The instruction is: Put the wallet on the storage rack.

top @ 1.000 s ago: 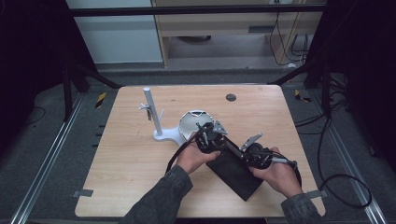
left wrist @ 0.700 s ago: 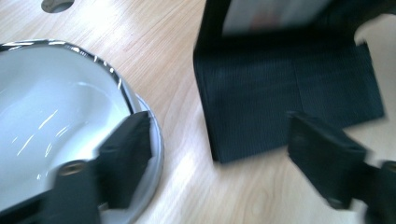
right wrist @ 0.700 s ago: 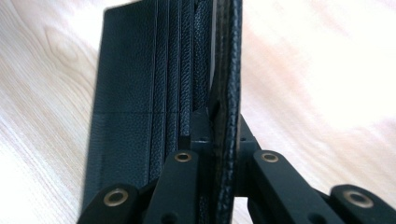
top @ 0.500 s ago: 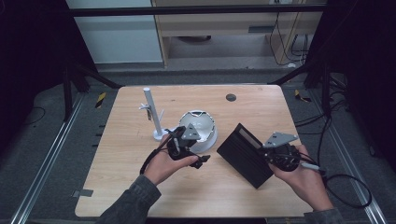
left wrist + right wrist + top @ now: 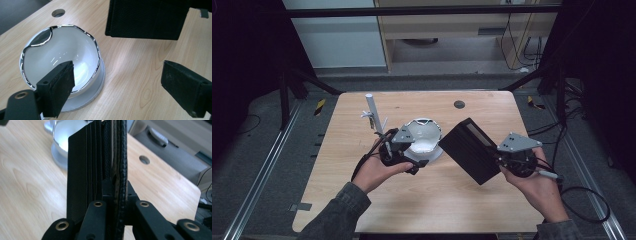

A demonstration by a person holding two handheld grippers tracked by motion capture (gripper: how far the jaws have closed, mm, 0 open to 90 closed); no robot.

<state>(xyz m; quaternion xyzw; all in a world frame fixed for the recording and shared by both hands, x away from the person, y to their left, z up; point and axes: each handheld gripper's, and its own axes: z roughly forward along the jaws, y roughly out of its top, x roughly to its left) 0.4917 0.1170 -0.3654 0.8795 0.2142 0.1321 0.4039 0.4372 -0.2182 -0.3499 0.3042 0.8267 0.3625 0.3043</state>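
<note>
So the black leather wallet [image 5: 472, 150] is up off the worktop, tilted, hanging over the right half toward the near edge, pinched at one end. It's folded shut, card slots showing edge-on.

The wallet [image 5: 472, 150] is held above the worktop [image 5: 337, 165], clamped in the right hand-held gripper [image 5: 501, 159]. The bowl [image 5: 422, 137] is set just ahead of the left hand-held gripper [image 5: 409, 162], with the post [image 5: 374, 112] left of it.

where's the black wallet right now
In the high view the black wallet is right of centre, clamped in the right hand-held gripper, just right of the white bowl.
</note>
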